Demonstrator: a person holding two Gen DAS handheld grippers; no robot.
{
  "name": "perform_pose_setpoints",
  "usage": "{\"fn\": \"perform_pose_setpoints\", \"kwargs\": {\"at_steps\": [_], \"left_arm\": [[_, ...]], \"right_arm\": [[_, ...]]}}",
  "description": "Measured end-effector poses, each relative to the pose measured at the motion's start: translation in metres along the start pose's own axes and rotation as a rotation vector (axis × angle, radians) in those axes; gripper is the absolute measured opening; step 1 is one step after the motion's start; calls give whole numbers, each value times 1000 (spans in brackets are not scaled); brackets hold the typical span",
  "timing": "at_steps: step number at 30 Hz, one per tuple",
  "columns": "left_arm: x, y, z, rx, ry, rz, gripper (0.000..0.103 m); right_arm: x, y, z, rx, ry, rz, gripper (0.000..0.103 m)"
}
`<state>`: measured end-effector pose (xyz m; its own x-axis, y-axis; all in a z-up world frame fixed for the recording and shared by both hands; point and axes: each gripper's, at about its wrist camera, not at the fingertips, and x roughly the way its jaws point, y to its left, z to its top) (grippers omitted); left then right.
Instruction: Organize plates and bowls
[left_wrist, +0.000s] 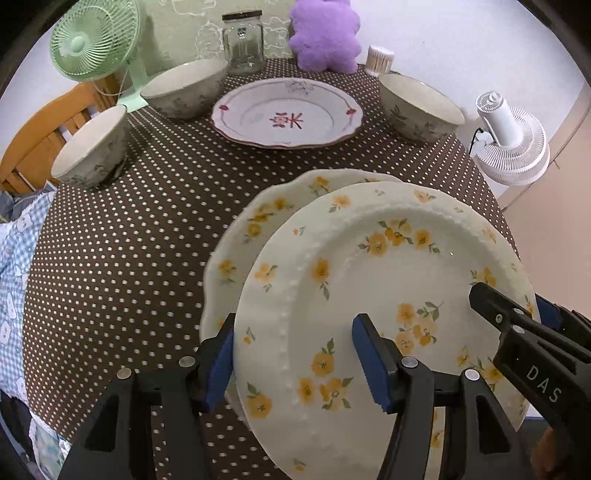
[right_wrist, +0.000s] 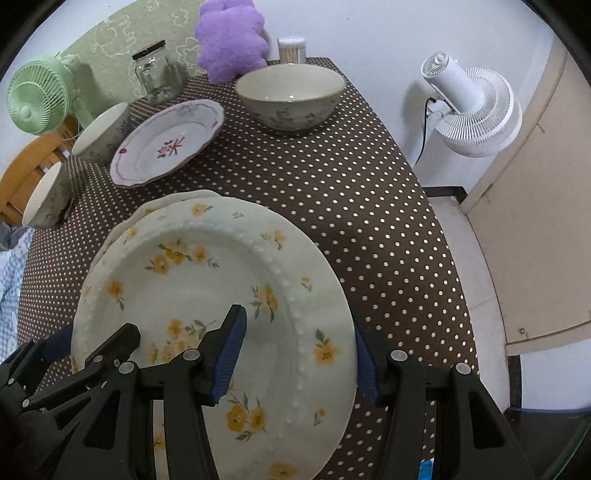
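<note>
Plate (left_wrist: 369, 288) gripped between both tongs

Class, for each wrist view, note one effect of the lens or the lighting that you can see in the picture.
Left wrist view: fisheye bends the table edge into a curve, with dark corners; the bowls cast soft shadows. Right wrist view: the same barrel bend curves the wall panel; a small glint sits inside the bowl.

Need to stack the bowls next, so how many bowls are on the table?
3: one bowl at the left edge, one beside the green fan, one far right near the white fan.
</note>
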<state>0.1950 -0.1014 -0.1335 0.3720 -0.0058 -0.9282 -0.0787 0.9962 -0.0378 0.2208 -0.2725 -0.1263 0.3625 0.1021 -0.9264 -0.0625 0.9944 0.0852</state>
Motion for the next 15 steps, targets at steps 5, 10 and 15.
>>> {"fn": "perform_pose_setpoints", "kwargs": {"at_steps": [5, 10, 15], "left_arm": [[10, -4, 1, -20, 10, 22, 63], [20, -4, 5, -53, 22, 39, 63], [22, -3, 6, -48, 4, 61, 64]], "right_arm": [[10, -7, 2, -14, 12, 23, 58], [14, -4, 4, -41, 11, 48, 58], [19, -2, 5, -54, 16, 54, 58]]}}
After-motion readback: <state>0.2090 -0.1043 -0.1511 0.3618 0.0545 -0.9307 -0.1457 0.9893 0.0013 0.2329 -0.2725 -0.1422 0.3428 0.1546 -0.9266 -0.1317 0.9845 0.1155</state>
